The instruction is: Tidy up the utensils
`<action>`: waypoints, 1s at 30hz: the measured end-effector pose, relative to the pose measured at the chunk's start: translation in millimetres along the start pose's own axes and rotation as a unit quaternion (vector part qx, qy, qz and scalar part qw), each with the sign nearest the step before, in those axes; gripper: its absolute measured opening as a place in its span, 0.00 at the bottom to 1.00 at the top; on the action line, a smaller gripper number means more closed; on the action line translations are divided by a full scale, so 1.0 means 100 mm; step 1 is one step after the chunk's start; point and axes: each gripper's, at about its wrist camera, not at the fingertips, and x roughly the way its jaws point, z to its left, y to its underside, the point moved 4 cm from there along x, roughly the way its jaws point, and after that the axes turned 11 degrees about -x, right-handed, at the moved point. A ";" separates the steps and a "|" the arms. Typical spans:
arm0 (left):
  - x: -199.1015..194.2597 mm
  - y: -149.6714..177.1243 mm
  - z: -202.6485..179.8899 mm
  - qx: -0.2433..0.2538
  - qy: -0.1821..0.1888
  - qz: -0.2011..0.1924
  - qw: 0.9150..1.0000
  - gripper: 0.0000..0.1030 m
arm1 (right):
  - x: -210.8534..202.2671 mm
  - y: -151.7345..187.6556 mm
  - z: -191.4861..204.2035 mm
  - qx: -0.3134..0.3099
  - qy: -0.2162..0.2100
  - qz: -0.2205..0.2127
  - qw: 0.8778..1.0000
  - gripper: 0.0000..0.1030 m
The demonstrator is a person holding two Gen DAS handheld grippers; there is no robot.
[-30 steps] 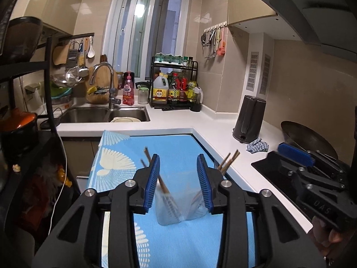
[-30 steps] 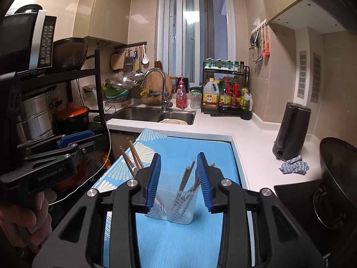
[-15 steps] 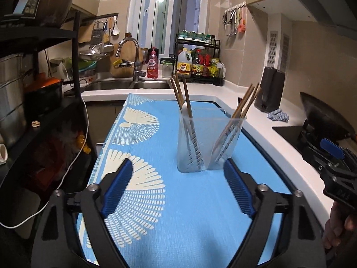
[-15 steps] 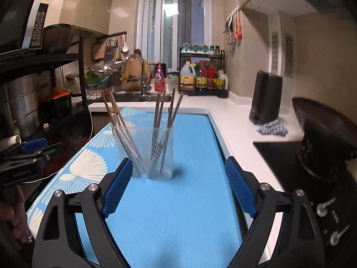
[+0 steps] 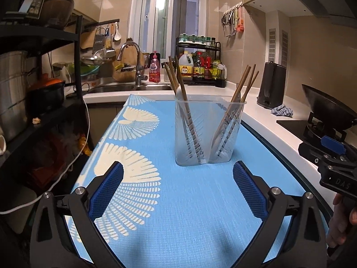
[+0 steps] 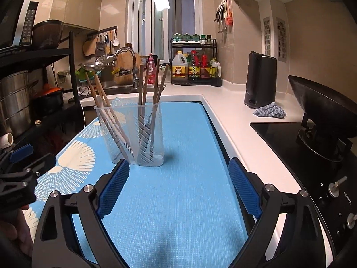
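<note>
Both claws are spreading their jaws with nothing between the blue pads: the left claw [image 5: 177, 192] and the right claw [image 6: 178, 189] each hang low over the blue patterned mat [image 5: 189, 212] on the worktop. The clear utensil holder [image 5: 208, 131] stands upright just ahead of the left claw, centred between its pads, and ahead and slightly left of the right claw, close to that claw's left pad but apparently not touching it. It is a thin, translucent plastic cup with slotted walls and what looks like two compartments, wooden chopsticks [image 5: 178, 82] leaning outward from each side and a white spoon handle [image 6: 100, 102] among them. It is probably light, a little flexible and easy to tip, since the sticks make it top-heavy; a gentle squeeze low across its walls should suit best. The chopsticks are stiff and slim, best pinched mid-shaft.
</note>
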 end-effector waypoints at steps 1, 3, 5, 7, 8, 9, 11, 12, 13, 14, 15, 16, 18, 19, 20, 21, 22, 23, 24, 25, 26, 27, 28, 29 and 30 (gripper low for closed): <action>0.02 0.02 0.01 -0.007 0.001 0.002 1.000 0.93 | 0.01 0.01 0.00 0.003 -0.001 0.002 1.000 0.87; 0.05 0.06 0.01 -0.011 -0.003 0.000 1.000 0.93 | 0.00 0.01 0.01 0.001 0.000 0.000 1.000 0.87; 0.06 0.07 0.01 -0.014 -0.006 0.000 1.000 0.93 | 0.00 0.01 0.02 -0.003 0.005 -0.002 1.000 0.87; 0.05 0.07 0.00 -0.012 -0.007 -0.004 1.000 0.93 | 0.00 0.01 0.02 0.000 0.001 -0.001 1.000 0.87; 0.04 0.06 -0.01 -0.009 -0.009 -0.008 1.000 0.93 | 0.01 0.02 0.02 0.001 0.001 0.000 1.000 0.87; 0.03 0.06 -0.01 -0.007 -0.010 -0.009 1.000 0.93 | 0.01 0.02 0.02 0.000 0.001 0.001 1.000 0.87; 0.02 0.05 -0.01 -0.005 -0.010 -0.010 1.000 0.93 | 0.02 0.02 0.03 -0.003 0.004 0.000 1.000 0.87; 0.02 0.04 -0.01 -0.007 -0.010 -0.009 1.000 0.93 | 0.01 0.02 0.04 -0.003 0.005 0.000 1.000 0.87; 0.01 0.04 0.00 -0.009 -0.011 -0.008 1.000 0.93 | 0.01 0.02 0.04 -0.003 0.005 0.000 1.000 0.87; 0.01 0.03 0.00 -0.010 -0.012 -0.008 1.000 0.93 | 0.01 0.02 0.04 -0.004 0.005 0.000 1.000 0.87; 0.01 0.02 0.01 -0.012 -0.014 -0.008 1.000 0.93 | 0.01 0.02 0.05 -0.005 0.006 0.001 1.000 0.87; -0.01 0.01 0.01 -0.013 -0.015 -0.009 1.000 0.93 | 0.01 0.02 0.05 -0.005 0.007 0.000 1.000 0.87; -0.03 0.01 0.01 -0.009 -0.014 -0.012 1.000 0.93 | 0.00 0.02 0.05 -0.005 0.007 -0.002 1.000 0.88; -0.03 0.00 0.01 -0.007 -0.014 -0.011 1.000 0.93 | 0.00 0.02 0.06 -0.006 0.008 -0.002 1.000 0.88; -0.03 0.00 0.01 -0.007 -0.014 -0.009 1.000 0.93 | 0.00 0.02 0.06 -0.006 0.008 -0.001 1.000 0.88; -0.03 0.01 0.01 -0.008 -0.014 -0.008 1.000 0.93 | 0.00 0.02 0.05 -0.004 0.008 -0.001 1.000 0.88; -0.03 0.01 0.01 -0.009 -0.014 -0.008 1.000 0.93 | -0.01 0.02 0.06 -0.005 0.008 -0.002 1.000 0.88; -0.03 0.02 0.02 -0.009 -0.015 -0.008 1.000 0.93 | 0.00 0.02 0.06 -0.006 0.009 -0.002 1.000 0.88; -0.03 0.02 0.02 -0.009 -0.015 -0.008 1.000 0.93 | -0.01 0.02 0.06 -0.007 0.009 -0.002 1.000 0.88; -0.03 0.02 0.02 -0.008 -0.014 -0.007 1.000 0.93 | -0.01 0.02 0.06 -0.008 0.009 -0.002 1.000 0.88; -0.03 0.03 0.01 -0.008 -0.014 -0.007 1.000 0.93 | -0.01 0.02 0.07 -0.009 0.010 -0.003 1.000 0.88; -0.03 0.03 0.01 -0.007 -0.012 -0.006 1.000 0.93 | -0.01 0.02 0.07 -0.009 0.010 -0.003 1.000 0.88; -0.03 0.04 0.01 -0.007 -0.012 -0.006 1.000 0.93 | -0.01 0.02 0.06 -0.008 0.010 -0.003 1.000 0.88; -0.03 0.04 0.02 -0.007 -0.012 -0.006 1.000 0.93 | -0.01 0.02 0.07 -0.008 0.009 -0.003 1.000 0.88; -0.03 0.04 0.02 -0.007 -0.011 -0.006 1.000 0.93 | -0.01 0.02 0.07 -0.008 0.010 -0.002 1.000 0.88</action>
